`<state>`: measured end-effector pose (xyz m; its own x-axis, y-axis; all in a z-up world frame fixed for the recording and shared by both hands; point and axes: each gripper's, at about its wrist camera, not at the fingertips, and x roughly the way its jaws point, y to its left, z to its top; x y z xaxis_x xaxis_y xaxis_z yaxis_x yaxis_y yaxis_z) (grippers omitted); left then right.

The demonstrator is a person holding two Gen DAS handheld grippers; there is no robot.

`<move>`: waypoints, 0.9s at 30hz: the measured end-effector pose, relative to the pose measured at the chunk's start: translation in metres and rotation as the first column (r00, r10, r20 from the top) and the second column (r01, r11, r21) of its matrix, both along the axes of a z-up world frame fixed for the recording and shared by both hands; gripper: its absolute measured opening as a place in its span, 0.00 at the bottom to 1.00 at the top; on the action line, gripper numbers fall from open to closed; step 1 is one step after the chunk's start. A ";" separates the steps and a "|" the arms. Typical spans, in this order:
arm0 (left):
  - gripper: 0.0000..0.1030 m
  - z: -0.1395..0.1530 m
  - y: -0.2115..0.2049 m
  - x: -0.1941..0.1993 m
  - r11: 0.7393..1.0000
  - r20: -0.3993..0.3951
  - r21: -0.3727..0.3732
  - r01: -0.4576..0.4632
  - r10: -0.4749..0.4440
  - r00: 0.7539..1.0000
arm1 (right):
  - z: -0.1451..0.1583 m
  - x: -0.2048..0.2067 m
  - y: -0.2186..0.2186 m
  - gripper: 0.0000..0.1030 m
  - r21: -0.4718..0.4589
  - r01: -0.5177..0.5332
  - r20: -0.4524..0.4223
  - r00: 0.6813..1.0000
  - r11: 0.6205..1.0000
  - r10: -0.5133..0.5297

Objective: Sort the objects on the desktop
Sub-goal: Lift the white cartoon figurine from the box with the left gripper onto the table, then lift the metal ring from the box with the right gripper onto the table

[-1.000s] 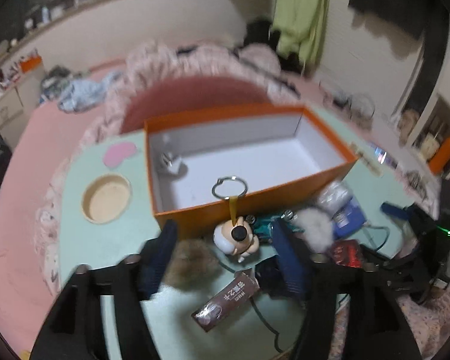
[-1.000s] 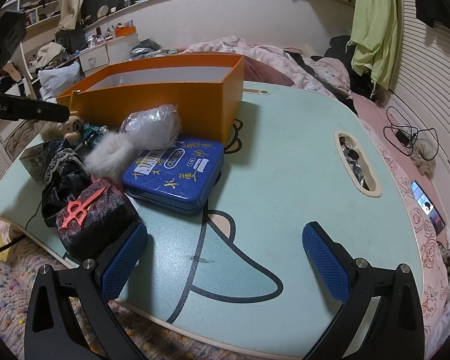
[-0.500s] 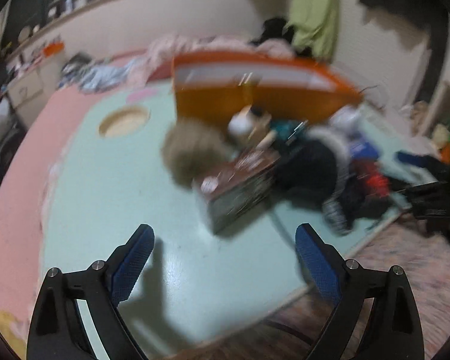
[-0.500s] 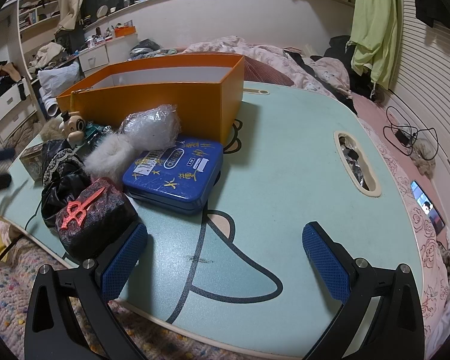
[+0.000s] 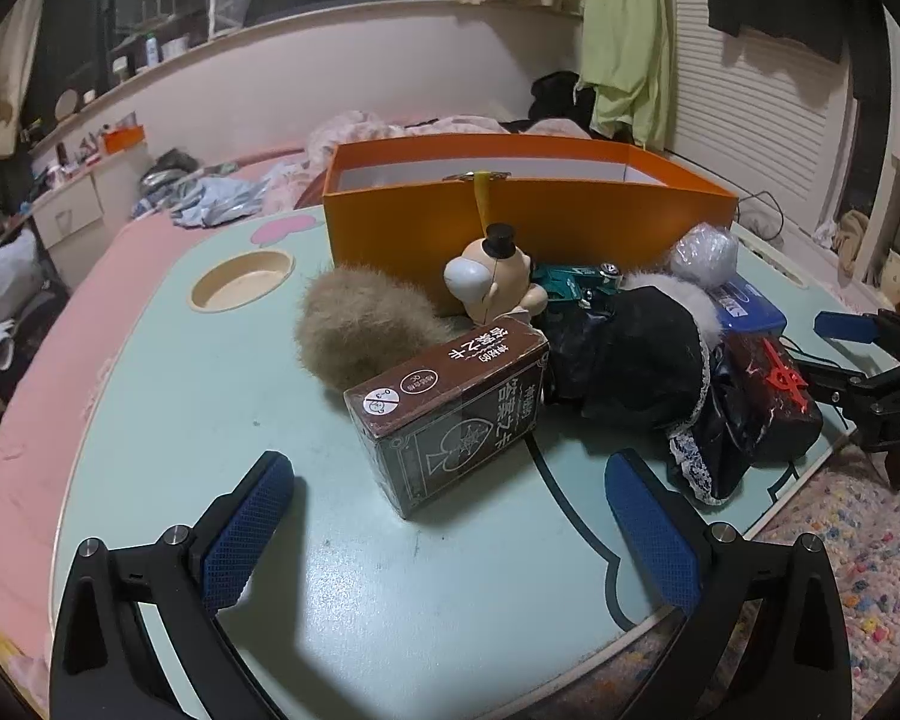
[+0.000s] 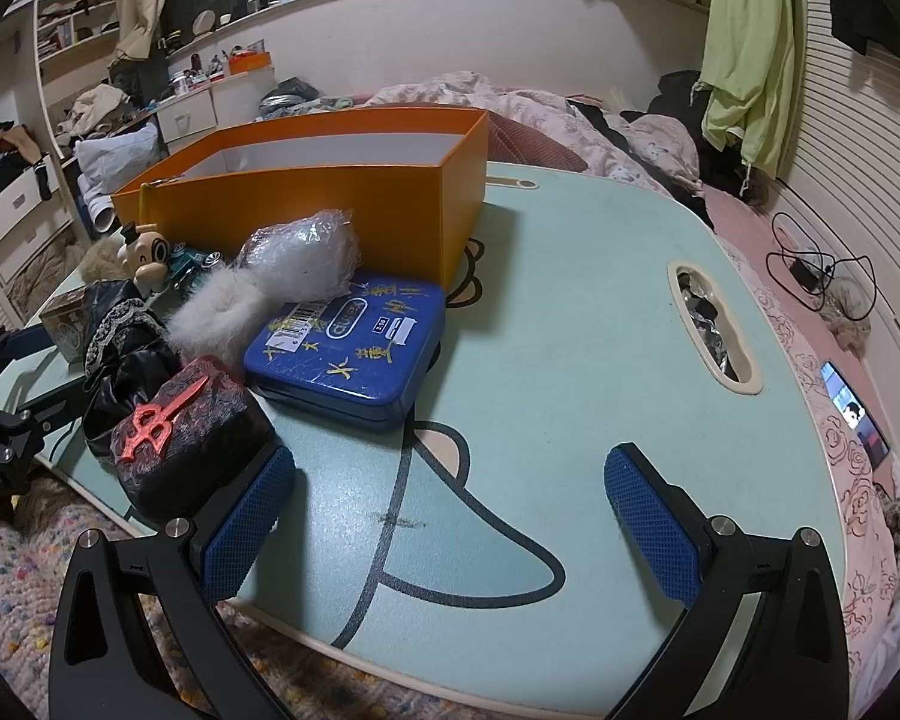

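- The orange box (image 5: 528, 222) stands open-topped at the far side of the pale green lap table (image 5: 222, 396); the clutter to be sorted lies bunched against its near wall.
- Nearest of that clutter — a brown card box (image 5: 450, 402) with white lettering, lying on its side in front of the orange box, a tan fur pompom (image 5: 360, 330) just beside it.
- A small figurine in a black top hat (image 5: 492, 282) leans against the orange box's wall, its yellow strap hooked up over the rim.
- The left gripper (image 5: 450, 534) hovers over the table short of the card box, jaws just opened to their widest, nothing between them.
- To the right of the orange box's corner sit a blue tin (image 6: 348, 348), a plastic-wrapped white bundle (image 6: 306, 255) and a dark pouch with a red trident charm (image 6: 186, 438).
- The right gripper (image 6: 450, 528) hangs spread wide over bare tabletop in front of the blue tin — empty, its left pad just beside the dark pouch.
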<state>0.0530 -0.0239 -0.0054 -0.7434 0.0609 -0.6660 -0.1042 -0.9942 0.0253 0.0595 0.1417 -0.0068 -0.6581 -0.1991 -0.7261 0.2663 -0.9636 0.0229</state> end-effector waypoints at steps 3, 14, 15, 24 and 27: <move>1.00 0.000 0.002 0.001 1.000 -0.005 0.000 0.001 -0.001 1.000 | 0.004 0.002 0.002 0.99 -0.008 -0.004 -0.006 1.000 1.000 0.004; 1.00 0.002 0.005 0.005 1.000 -0.014 0.001 0.003 -0.003 1.000 | 0.096 -0.060 -0.044 0.99 -0.343 -0.169 0.069 0.977 0.924 0.204; 1.00 0.002 0.006 0.005 1.000 -0.015 0.001 0.004 -0.004 1.000 | 0.098 -0.077 -0.050 0.99 -0.399 -0.158 0.117 0.968 0.903 0.221; 1.00 0.000 0.008 0.006 1.000 -0.030 0.005 0.009 -0.009 1.000 | 0.072 -0.185 -0.135 0.60 -0.295 -0.058 0.396 0.901 0.954 0.178; 1.00 0.000 0.009 0.006 1.000 -0.035 0.008 0.012 -0.012 0.999 | 0.054 -0.198 -0.162 0.50 -0.202 -0.080 0.445 0.881 0.976 0.164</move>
<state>0.0595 -0.0154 -0.0049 -0.7657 0.0754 -0.6388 -0.1155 -0.9931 0.0213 -0.1385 -0.0208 0.0475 -0.2245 -0.4058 -0.8860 0.3008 -0.8936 0.3331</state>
